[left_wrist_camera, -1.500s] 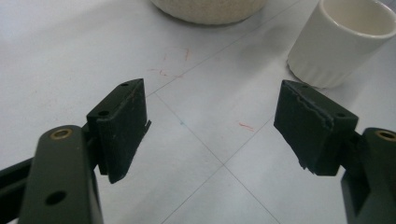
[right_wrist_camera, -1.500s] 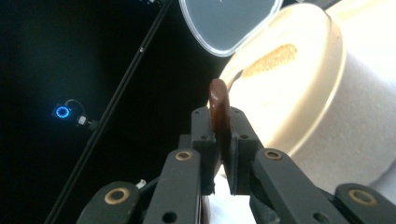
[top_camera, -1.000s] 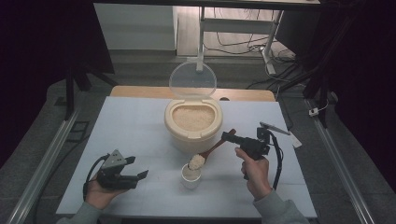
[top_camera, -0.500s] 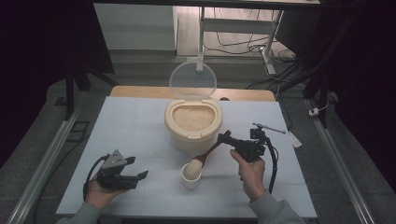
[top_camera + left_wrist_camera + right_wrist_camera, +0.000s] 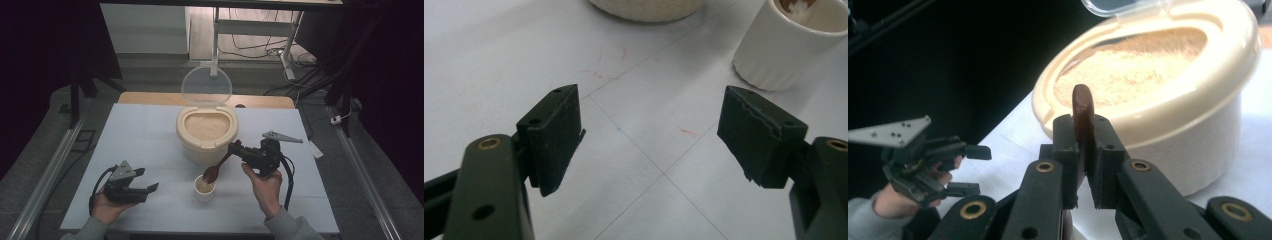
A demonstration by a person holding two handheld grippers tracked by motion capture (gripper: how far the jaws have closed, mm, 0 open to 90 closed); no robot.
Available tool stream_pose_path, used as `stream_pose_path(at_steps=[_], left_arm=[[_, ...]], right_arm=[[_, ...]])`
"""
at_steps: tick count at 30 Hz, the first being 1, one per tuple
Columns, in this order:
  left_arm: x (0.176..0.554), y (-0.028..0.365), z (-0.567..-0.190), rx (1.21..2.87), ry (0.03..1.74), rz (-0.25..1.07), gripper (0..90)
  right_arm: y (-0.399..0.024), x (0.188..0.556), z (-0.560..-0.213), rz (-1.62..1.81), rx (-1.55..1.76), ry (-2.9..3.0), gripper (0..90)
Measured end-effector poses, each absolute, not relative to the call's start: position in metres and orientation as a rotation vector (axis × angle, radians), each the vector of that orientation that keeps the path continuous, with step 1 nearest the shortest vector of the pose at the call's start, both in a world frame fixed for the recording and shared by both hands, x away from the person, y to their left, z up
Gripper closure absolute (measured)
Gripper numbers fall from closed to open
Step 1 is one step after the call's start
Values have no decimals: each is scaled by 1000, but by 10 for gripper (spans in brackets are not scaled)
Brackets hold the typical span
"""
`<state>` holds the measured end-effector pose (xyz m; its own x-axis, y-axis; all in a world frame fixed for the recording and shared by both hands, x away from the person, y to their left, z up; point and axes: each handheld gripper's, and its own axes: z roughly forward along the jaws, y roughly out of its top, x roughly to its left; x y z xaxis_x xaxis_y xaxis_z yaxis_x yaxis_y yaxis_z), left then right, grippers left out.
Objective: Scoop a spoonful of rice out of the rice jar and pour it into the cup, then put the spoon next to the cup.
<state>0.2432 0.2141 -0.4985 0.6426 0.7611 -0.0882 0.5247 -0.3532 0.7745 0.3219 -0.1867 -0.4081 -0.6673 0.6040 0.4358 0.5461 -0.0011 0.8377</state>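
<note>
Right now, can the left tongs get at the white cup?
Probably yes. The left tongs are open and hold nothing, with bare table between them and the white cup. The spoon over its mouth could crowd a grasp.

Open left gripper (image 5: pixel 651 135) near white cup (image 5: pixel 784 45)

No readable text, no label, no brand, no number anywhere, faint red and blue pen marks on the table top (image 5: pixel 634 130), no letters formed
</note>
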Motion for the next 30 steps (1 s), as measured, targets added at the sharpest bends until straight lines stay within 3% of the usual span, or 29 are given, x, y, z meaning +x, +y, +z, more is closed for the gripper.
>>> stream_pose_path(at_steps=[7,16,30], left_arm=[[243,215,-499,2039,1002,365,251],[244,215,-498,2037,1007,366,251],[242,213,-498,2037,999,357,246]], right_arm=[[-187,318,-403,1803,1219,2181,832],[-218,324,-399,1945,1298,2105,833],[-254,323,-378,1864,1291,2149,832]])
